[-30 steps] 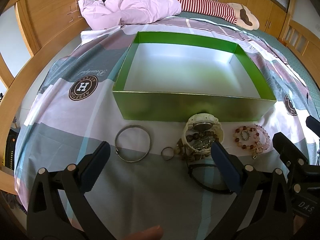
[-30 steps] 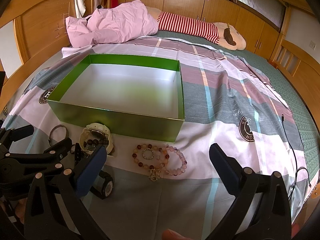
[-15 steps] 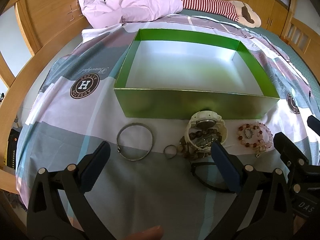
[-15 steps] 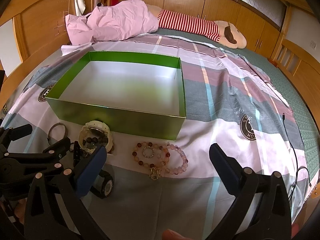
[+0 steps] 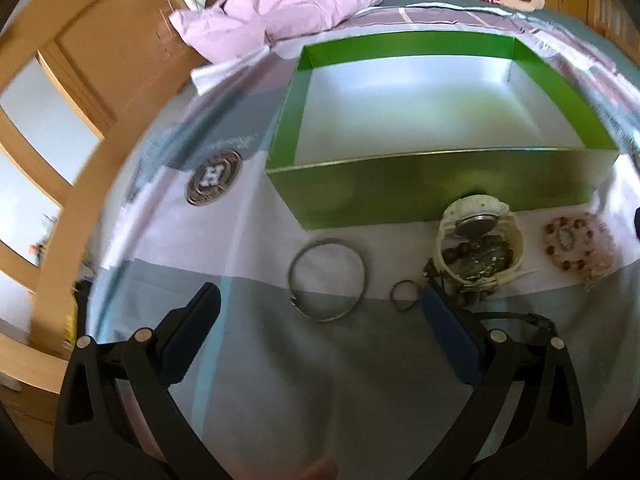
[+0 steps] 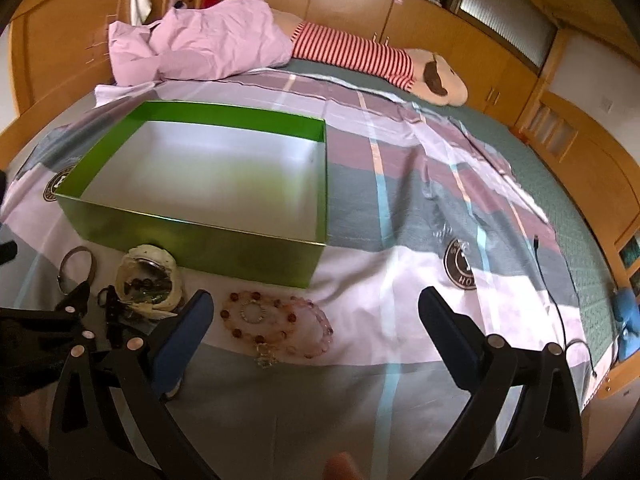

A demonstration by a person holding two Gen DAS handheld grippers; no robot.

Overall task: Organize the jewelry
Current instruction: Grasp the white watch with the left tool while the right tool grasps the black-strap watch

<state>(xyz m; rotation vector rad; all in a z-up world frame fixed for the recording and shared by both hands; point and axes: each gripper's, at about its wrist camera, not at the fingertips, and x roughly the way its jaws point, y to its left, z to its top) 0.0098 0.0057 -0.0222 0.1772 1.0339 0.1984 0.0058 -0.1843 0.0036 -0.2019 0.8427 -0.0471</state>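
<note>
Before your box (image 5: 440, 184): one bangle (image 5: 328, 279), one ring (image 5: 405, 295), one watch (image 5: 478, 246), two bead bracelets (image 6: 276, 326). Left gripper (image 5: 320, 320) and right gripper (image 6: 316, 324) both gape wide, holding nothing.

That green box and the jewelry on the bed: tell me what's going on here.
A person holds two handheld grippers over a bed to sort jewelry. The green box sits empty on the patterned bedsheet. In front of it lie a metal bangle, a small ring, a white watch with dark beads piled on it, and beaded bracelets. The left gripper hangs open near the bangle; the right gripper hangs open by the bracelets. Nothing is picked up yet.
</note>
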